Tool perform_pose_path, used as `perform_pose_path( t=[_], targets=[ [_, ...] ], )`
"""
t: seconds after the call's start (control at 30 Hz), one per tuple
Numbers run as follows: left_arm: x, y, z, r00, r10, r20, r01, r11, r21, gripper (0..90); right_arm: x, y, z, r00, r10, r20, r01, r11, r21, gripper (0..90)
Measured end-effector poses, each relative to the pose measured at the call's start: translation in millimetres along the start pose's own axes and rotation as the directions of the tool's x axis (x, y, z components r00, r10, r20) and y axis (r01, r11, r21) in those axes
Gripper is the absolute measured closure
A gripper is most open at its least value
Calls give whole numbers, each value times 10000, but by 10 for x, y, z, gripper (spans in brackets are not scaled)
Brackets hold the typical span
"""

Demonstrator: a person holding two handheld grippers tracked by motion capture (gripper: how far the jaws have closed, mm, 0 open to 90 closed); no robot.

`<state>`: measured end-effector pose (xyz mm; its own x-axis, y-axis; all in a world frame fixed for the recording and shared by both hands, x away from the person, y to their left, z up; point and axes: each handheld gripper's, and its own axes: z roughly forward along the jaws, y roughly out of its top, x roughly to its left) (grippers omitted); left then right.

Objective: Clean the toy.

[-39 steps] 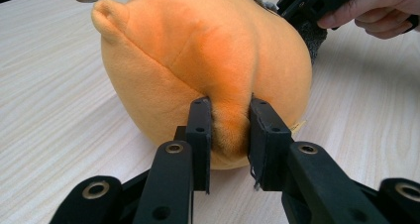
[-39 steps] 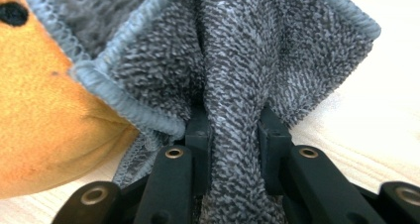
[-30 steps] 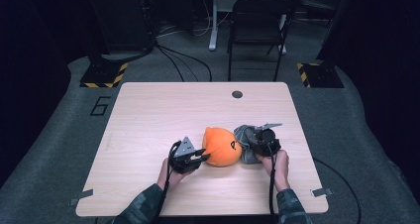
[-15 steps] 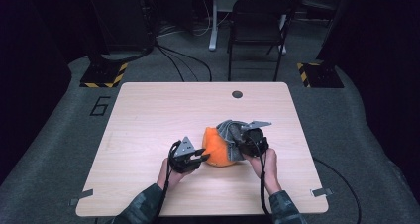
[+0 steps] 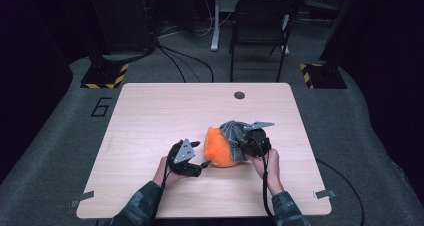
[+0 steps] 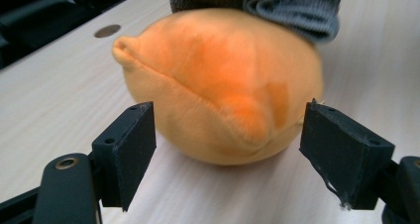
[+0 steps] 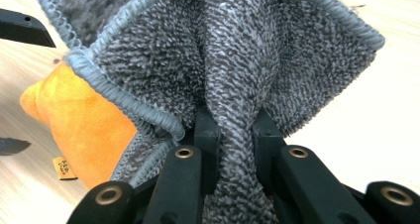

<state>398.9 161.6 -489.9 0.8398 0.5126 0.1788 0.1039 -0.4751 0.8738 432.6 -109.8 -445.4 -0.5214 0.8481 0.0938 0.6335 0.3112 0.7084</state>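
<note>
Wooden table [image 5: 150,116]: left tongs [image 5: 202,164] just opened beside orange plush [image 5: 220,147]; right tongs [image 5: 239,138] pinch grey cloth [image 5: 232,131].

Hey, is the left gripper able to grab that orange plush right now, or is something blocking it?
Probably yes. The left gripper has just opened, its jaws either side of the orange plush with nothing between. The grey cloth, pinched by the right gripper, drapes only the far side.

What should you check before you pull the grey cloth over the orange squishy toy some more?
1. Right hand-held gripper pinching the grey cloth: ok.
2. Left hand-held gripper let go of the orange toy: ok, its jaws have just been opening and stand apart from it.
3. Toy resting on the table: ok.
4. Cloth covering the whole toy: not ok, orange shows.
5. Cloth snagged underneath: cannot tell.
</note>
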Motion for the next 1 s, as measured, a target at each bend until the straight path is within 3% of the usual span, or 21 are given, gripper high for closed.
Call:
perform_pose_path(
  t=[0.03, 0.1, 0.13, 0.17, 0.2, 0.27, 0.6, 0.77, 1.0],
  targets=[
    [-35, -22, 31, 9981, 615, -37, -614, 9977, 272, 174, -28, -3, 5, 9996, -264, -35, 263, 9996, -45, 784],
    [-73, -43, 73, 9943, 1035, -261, -1021, 9935, 510, 157, -31, -1, 8, 9998, -158, -84, 158, 9999, -1, 783],
    [-73, -43, 73, 9943, 1035, -261, -1021, 9935, 510, 153, -35, 0, 11, 9998, -137, -125, 137, 9999, -16, 784],
    [-99, -60, 121, 9905, 1347, -291, -1323, 9885, 736, 154, -40, -1, 12, 9998, -136, -153, 136, 9999, -5, 783],
    [-99, -60, 121, 9905, 1347, -291, -1323, 9885, 736, 154, -40, -1, 12, 9998, -136, -153, 136, 9999, -5, 783],
    [-112, -87, 190, 9855, 1664, -342, -1621, 9814, 1030, 154, -48, -1, 16, 9998, -123, -164, 124, 9999, 27, 783],
    [-44, -181, 307, 9870, 1586, -246, -1542, 9798, 1273, 179, -70, -3, 28, 9998, -61, -213, 62, 10000, 35, 783],
    [-76, -174, 343, 9822, 1852, -319, -1804, 9766, 1174, 250, -63, -4, 30, 9996, 147, -239, -145, 9999, 81, 782],
    [-90, -176, 354, 9839, 1756, -322, -1713, 9795, 1061, 422, -71, -10, 35, 9995, 129, -287, -128, 9999, 41, 781]
  ],
)
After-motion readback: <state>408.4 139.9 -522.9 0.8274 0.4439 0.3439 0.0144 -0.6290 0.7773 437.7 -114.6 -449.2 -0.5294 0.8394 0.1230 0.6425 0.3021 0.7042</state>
